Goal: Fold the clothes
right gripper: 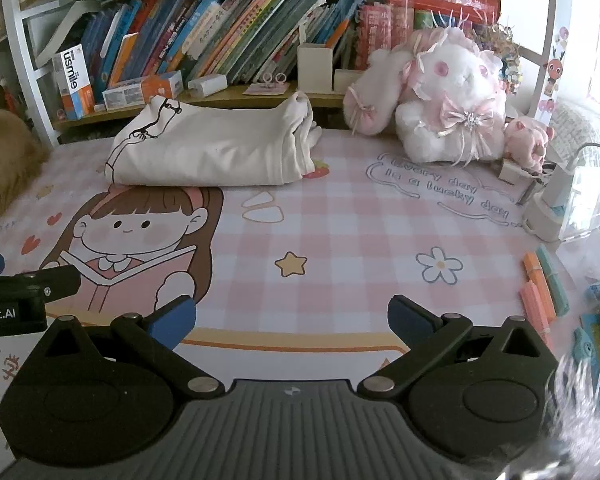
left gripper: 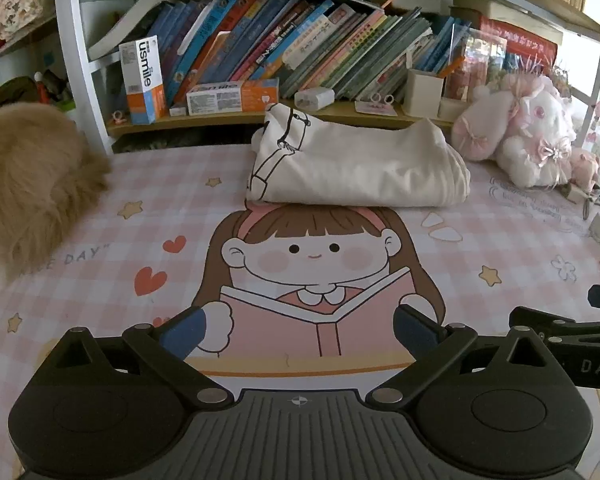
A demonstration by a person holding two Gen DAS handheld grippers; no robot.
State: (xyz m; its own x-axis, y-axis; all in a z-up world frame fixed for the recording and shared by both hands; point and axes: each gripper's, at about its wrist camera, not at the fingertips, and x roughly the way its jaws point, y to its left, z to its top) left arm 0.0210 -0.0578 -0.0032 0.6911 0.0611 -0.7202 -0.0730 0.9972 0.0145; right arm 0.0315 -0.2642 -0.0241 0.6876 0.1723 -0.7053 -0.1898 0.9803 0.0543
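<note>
I find both tongs spread wide and holding nothing: the left tongs [left gripper: 300, 330] and right tongs [right gripper: 292, 320] hover side by side over the desk mat [right gripper: 340, 220], and the cream garment [left gripper: 352, 168] lies folded in a bundle well ahead of them, near the bookshelf [left gripper: 260, 116]. In my judgement the fold looks largely done. The main risk is that a further reach snags the loose layered edge [right gripper: 300, 148] and undoes it, or knocks the plush rabbit [right gripper: 448, 96] just beside the bundle.

Kid's bedrm desk; bookshelf [left gripper: 260, 40]; plush bunny [right gripper: 452, 96]; cartoon mat [right gripper: 340, 220]
</note>
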